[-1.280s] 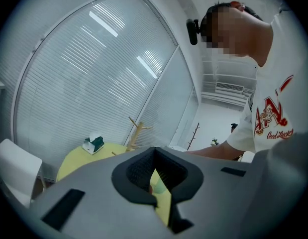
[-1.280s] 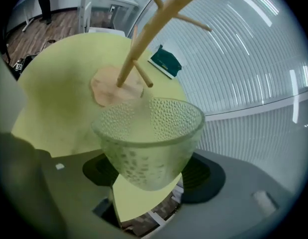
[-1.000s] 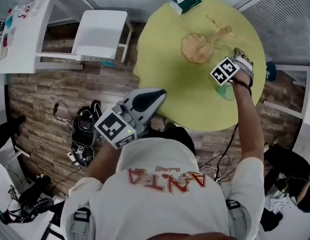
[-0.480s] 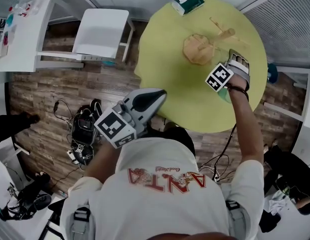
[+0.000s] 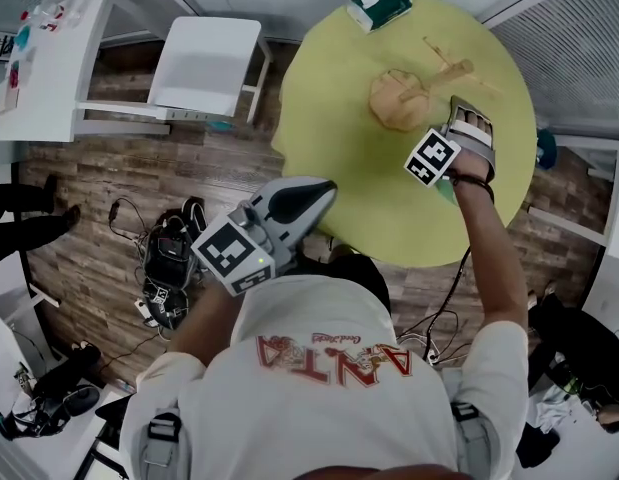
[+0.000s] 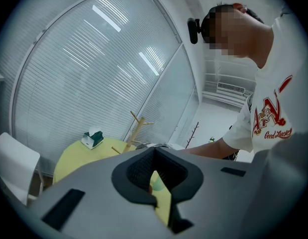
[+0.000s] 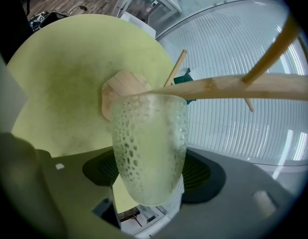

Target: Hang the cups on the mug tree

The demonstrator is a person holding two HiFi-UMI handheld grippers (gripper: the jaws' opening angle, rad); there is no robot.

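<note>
The wooden mug tree (image 5: 421, 80) stands on the round yellow-green table (image 5: 339, 118), leaning in the head view from its base (image 7: 125, 91). My right gripper (image 5: 463, 128) is just right of the tree, shut on a translucent pale green dimpled cup (image 7: 149, 148). In the right gripper view the cup's far end lies just under the tree's stem (image 7: 218, 86). A second pale green thing (image 5: 445, 190) lies on the table, mostly hidden by the wrist. My left gripper (image 5: 289, 208) hangs off the table near the person's body, shut and holding nothing.
A green and white tissue box (image 5: 377, 3) sits at the table's far edge. A white chair (image 5: 204, 68) and a white side table (image 5: 59, 58) stand to the left. Cables and gear (image 5: 169, 258) lie on the wooden floor.
My right gripper has moved a little left with the cup, closer to the mug tree. The left gripper has stayed where it was.
</note>
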